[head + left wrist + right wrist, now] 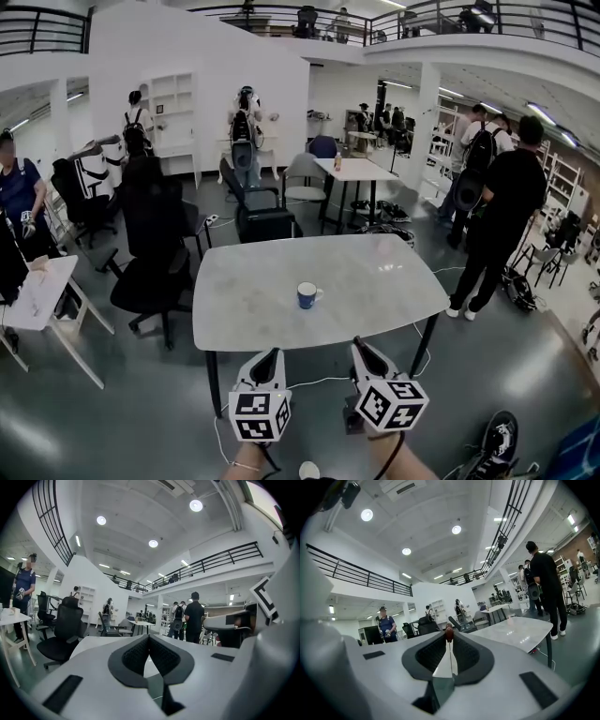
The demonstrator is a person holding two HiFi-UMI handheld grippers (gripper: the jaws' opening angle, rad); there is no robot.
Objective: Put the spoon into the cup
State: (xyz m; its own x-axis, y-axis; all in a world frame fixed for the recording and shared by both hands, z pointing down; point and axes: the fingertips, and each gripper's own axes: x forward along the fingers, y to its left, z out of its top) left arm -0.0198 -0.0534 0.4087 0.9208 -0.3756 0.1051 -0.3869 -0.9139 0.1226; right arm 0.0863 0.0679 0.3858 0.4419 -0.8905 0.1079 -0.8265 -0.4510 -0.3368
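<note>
A blue cup (307,295) with a white inside stands upright near the middle of the white marble table (244,309). Both grippers hang in front of the table's near edge, short of the cup. My right gripper (360,345) is shut on a thin spoon (449,633), seen edge-on between the jaws, its reddish-brown end poking out at the tips. In the head view the spoon itself is too small to make out. My left gripper (272,356) is shut with its jaws meeting at the tips and nothing between them (149,638).
Black office chairs (155,253) stand to the table's left, beside a small white table (33,291). A person in black (502,220) stands off its right end. A cable (309,382) lies on the floor under the table. More tables and people fill the back.
</note>
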